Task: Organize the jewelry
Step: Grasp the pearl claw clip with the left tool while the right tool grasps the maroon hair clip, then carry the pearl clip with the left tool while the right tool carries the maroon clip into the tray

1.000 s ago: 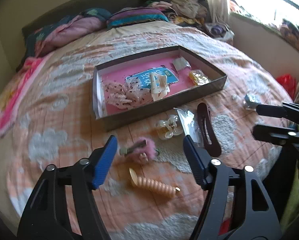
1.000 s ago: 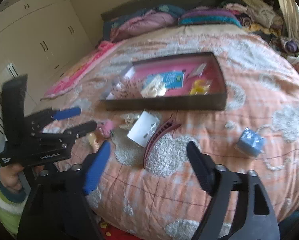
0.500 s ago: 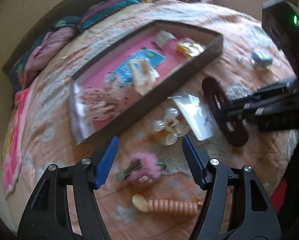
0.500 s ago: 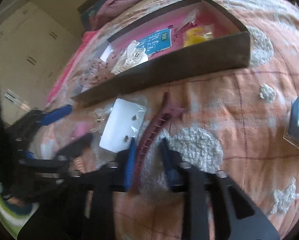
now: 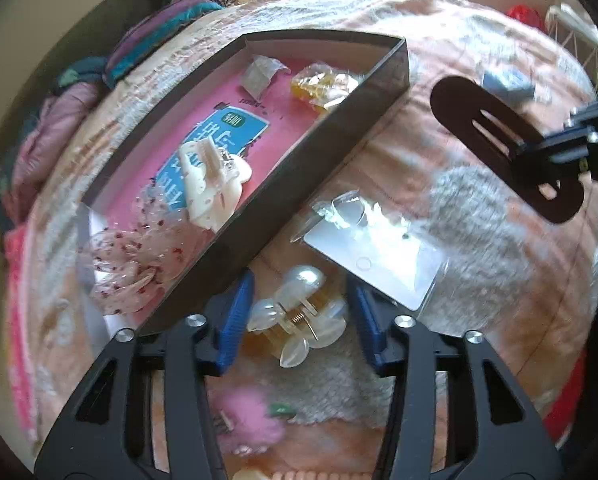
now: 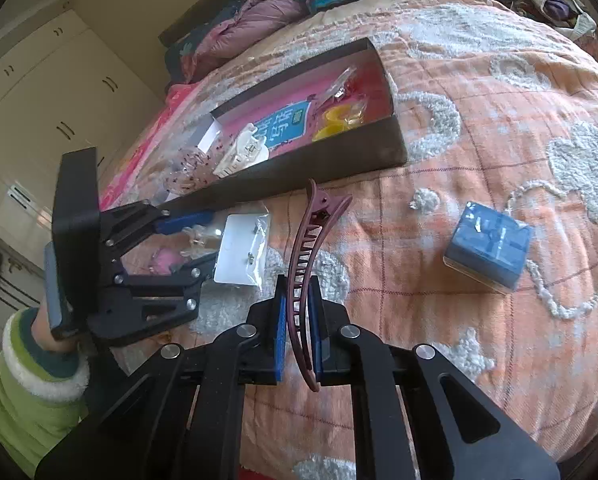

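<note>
Evidently bound for the box (image 6: 331, 168) ahead, the maroon hair clip (image 6: 307, 276) is pinched edgewise in the right tool (image 6: 299, 336), while the left tool (image 5: 299, 320) gapes around the pearly claw clip (image 5: 299, 316) on the bed (image 6: 479, 152).

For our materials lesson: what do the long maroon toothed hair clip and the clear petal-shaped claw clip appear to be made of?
Long maroon toothed hair clip: probably matte opaque plastic; moulded teeth, uniform colour. Clear petal-shaped claw clip: likely glossy translucent plastic or acrylic; light passes through, with a thin metal spring showing at its hinge.
</note>
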